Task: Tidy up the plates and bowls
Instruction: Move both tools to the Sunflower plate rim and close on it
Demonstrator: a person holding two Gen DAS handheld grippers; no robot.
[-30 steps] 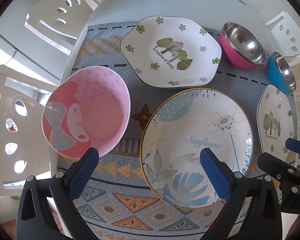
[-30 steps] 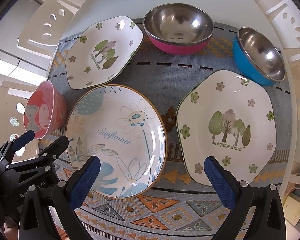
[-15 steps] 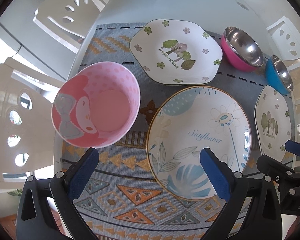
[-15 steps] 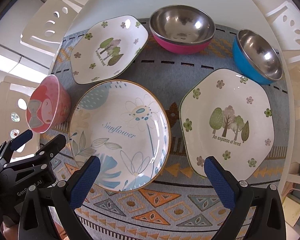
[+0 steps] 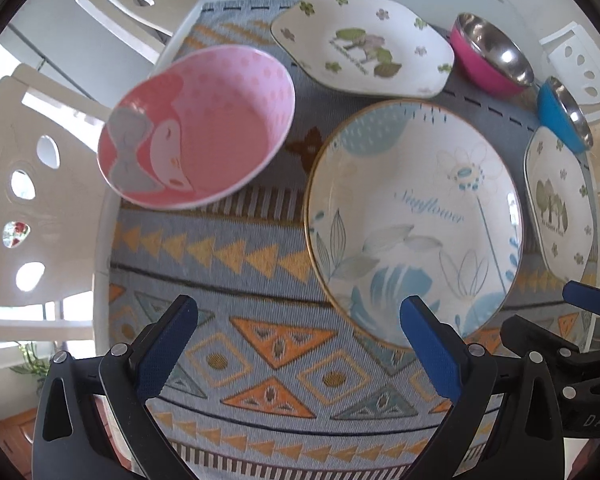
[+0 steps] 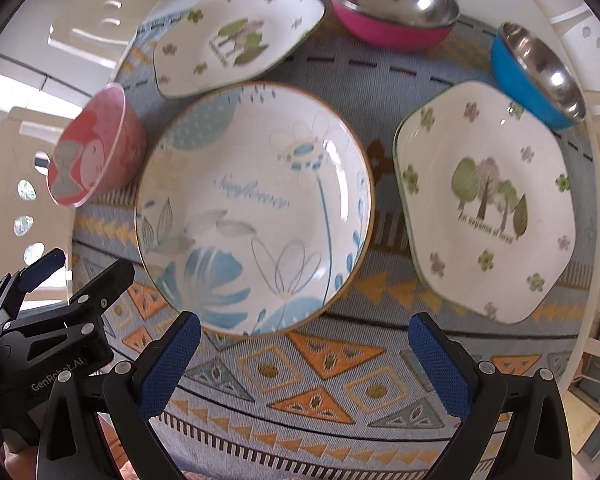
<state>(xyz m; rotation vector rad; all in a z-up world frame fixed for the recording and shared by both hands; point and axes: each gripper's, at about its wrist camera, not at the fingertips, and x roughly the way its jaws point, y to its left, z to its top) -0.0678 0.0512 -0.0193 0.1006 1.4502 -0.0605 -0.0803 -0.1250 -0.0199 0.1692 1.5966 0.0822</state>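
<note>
Patterned blue-grey woven table mat [image 6: 324, 364] bearing the crockery. Centre: round white "Sunflower" plate with blue flowers [image 6: 256, 208]. Left of it, a pink cartoon-printed bowl [image 5: 196, 128]; right, a white hexagonal tree-print plate [image 6: 488, 200]; a second hexagonal plate [image 6: 236, 36] behind. Far edge: magenta steel-lined bowl [image 6: 392, 0] and blue steel-lined bowl [image 6: 536, 68]. Left gripper [image 5: 296, 346] and right gripper [image 6: 304, 364] both spread wide, holding nothing, above the mat's near edge.
</note>
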